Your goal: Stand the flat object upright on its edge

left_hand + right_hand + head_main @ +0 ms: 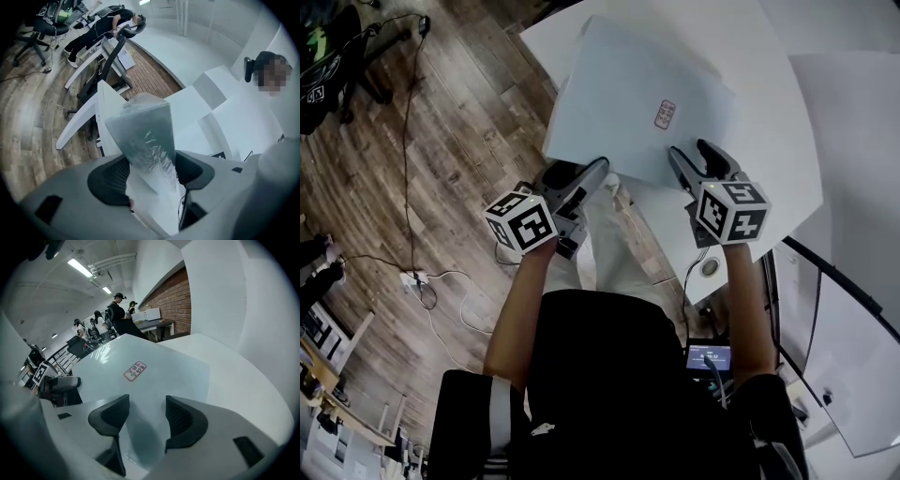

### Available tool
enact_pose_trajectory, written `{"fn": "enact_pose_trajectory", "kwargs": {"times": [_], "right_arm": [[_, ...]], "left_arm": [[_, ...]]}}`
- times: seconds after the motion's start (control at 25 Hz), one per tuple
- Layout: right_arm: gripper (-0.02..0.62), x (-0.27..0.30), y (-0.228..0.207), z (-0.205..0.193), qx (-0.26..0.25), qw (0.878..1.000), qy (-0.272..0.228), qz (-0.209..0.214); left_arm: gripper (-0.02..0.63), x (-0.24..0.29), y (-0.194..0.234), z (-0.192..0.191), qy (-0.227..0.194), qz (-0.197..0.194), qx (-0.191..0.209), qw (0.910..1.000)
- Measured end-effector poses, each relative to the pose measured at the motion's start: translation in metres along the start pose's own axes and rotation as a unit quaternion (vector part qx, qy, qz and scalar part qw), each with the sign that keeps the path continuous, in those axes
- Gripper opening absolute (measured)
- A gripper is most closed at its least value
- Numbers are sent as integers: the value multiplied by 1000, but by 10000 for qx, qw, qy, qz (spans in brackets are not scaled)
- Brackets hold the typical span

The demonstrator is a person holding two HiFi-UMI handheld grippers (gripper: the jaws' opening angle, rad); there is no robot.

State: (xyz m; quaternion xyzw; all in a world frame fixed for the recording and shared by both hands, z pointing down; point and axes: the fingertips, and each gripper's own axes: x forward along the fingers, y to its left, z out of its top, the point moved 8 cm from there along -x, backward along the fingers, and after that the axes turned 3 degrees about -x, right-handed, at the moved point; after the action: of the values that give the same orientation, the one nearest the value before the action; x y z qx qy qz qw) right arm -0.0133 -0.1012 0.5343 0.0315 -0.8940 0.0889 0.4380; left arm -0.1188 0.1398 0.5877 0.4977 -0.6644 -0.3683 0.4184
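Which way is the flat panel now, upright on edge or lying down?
Lying down: the panel rests broad face up on the table, its label facing the head camera.

a white worktop (pixel 773 103) with a curved edge stands over a wood-plank floor (pixel 459 141); a large pale flat board (pixel 619 94) with a small label (pixel 665 113) overhangs its near edge.

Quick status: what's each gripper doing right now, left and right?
Left gripper: closed on a corner of the flat white board.
Right gripper: open, jaws over the board's near edge, gripping nothing.
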Motion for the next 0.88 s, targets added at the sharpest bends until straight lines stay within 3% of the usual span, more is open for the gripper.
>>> {"fn": "enact_pose_trajectory", "kwargs": {"times": [0.44,0.88], "right_arm": [[145,-16,10,6,-198,9998,-75,-52],[117,-38,-3,1,97,9992,-323,-202]], "left_arm": [[311,7,-39,16,239,29,889,9958],[305,24,-86,21,497,13,1789,9826]]}}
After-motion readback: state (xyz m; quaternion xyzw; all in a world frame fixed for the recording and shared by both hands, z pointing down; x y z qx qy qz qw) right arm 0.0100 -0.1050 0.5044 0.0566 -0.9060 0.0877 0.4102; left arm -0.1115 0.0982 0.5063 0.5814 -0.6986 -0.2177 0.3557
